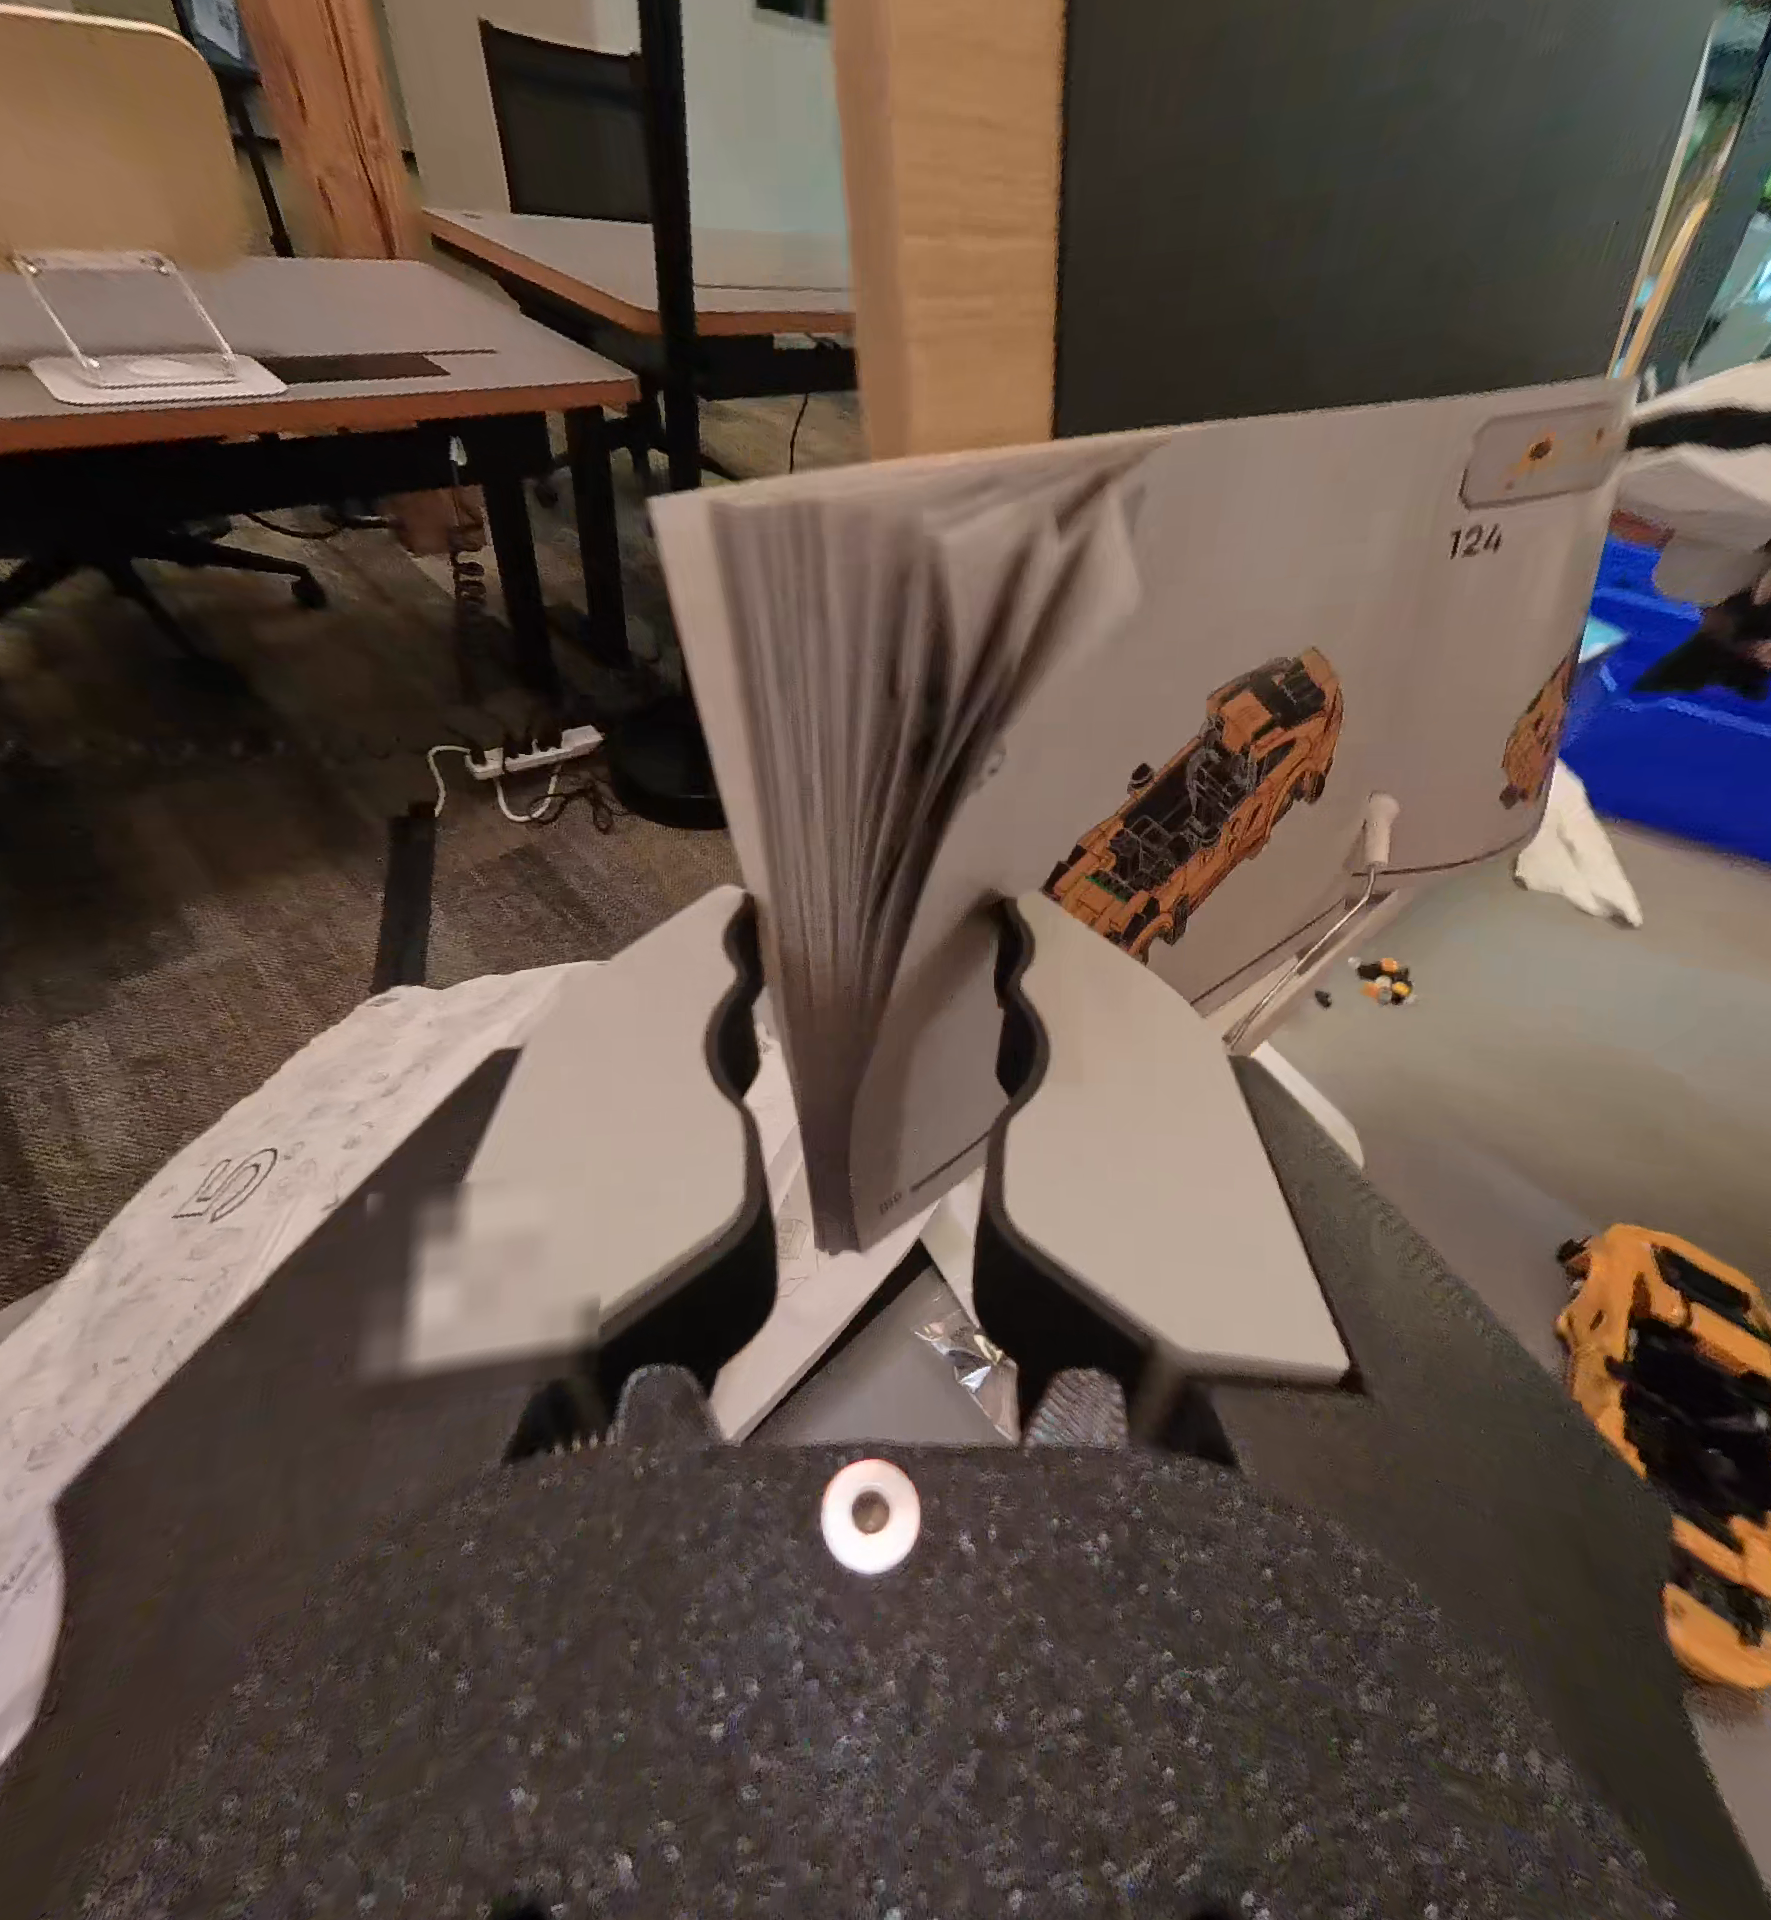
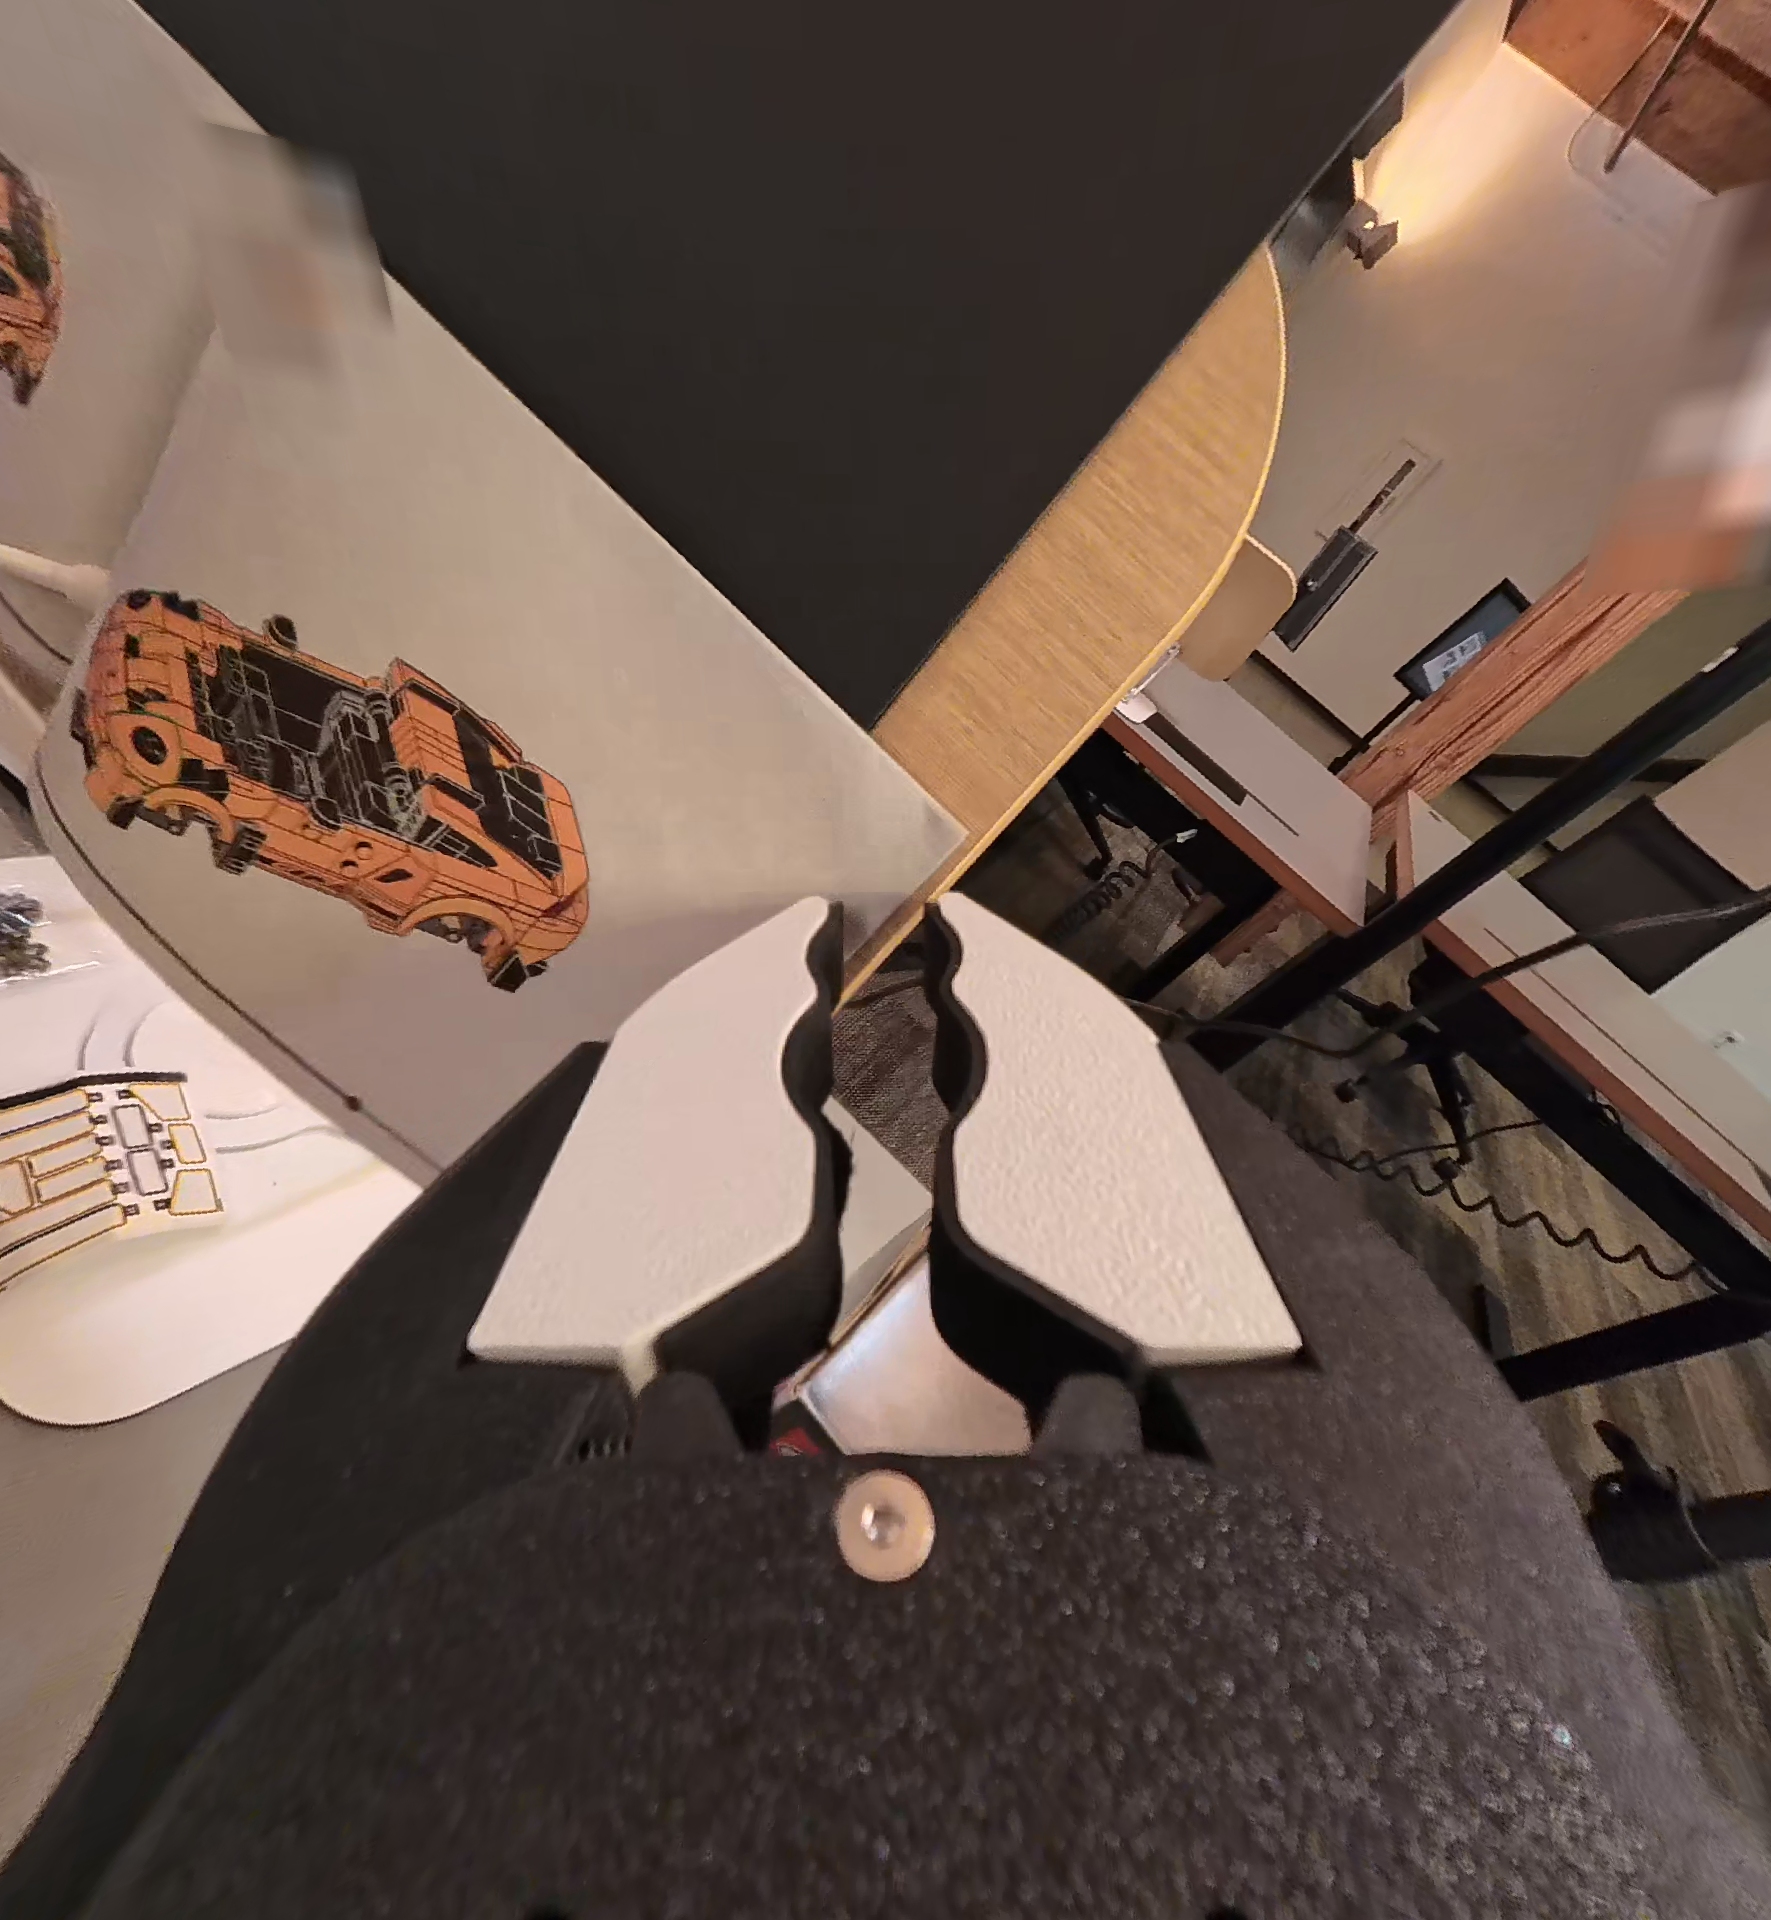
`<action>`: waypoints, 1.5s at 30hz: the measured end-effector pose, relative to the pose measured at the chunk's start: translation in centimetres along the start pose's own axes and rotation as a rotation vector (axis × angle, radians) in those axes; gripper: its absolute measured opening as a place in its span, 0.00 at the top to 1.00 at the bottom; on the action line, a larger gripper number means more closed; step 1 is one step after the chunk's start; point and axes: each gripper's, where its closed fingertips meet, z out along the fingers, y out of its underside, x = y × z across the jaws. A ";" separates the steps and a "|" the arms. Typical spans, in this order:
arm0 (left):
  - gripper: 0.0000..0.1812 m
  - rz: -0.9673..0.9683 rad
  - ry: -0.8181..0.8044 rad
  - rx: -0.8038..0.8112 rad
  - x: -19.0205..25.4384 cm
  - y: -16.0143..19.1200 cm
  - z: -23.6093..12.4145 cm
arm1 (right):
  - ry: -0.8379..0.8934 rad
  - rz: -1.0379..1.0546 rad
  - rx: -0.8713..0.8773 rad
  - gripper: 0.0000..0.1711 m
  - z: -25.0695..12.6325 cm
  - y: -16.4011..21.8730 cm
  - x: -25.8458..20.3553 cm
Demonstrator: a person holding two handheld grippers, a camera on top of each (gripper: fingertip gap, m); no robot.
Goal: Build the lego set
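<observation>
Office desks and carpet lie behind a grey bench (image 1: 1483, 1091). At its left edge an instruction booklet (image 1: 1276, 644) stands propped on a wire stand (image 1: 1317, 935), its left pages fanned. Those fanned pages rise between the fingers of the left gripper (image 1: 876, 997), which stand fairly wide; whether they pinch the paper I cannot tell. Narrowly parted, the right gripper (image 2: 883, 935) straddles the booklet's page edge. An orange car (image 1: 1691, 1455) sits near the bench's right side, with loose bricks (image 1: 1380, 982) by the stand.
</observation>
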 end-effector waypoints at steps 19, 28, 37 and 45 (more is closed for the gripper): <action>0.98 0.009 -0.021 0.004 0.8 -0.9 -3.6 | 0.298 -0.157 -0.068 0.94 -1.5 -2.9 1.1; 0.98 0.003 -0.038 -0.014 0.6 0.4 -2.7 | -0.128 -0.316 0.018 0.92 0.3 -8.8 -14.3; 0.98 0.034 -0.065 -0.021 0.5 0.3 -2.6 | -0.132 -0.388 -0.113 0.99 5.9 -2.4 -15.0; 0.98 0.032 -0.066 -0.023 0.7 0.1 -2.6 | -0.299 -0.761 0.031 0.85 6.9 -5.4 -19.1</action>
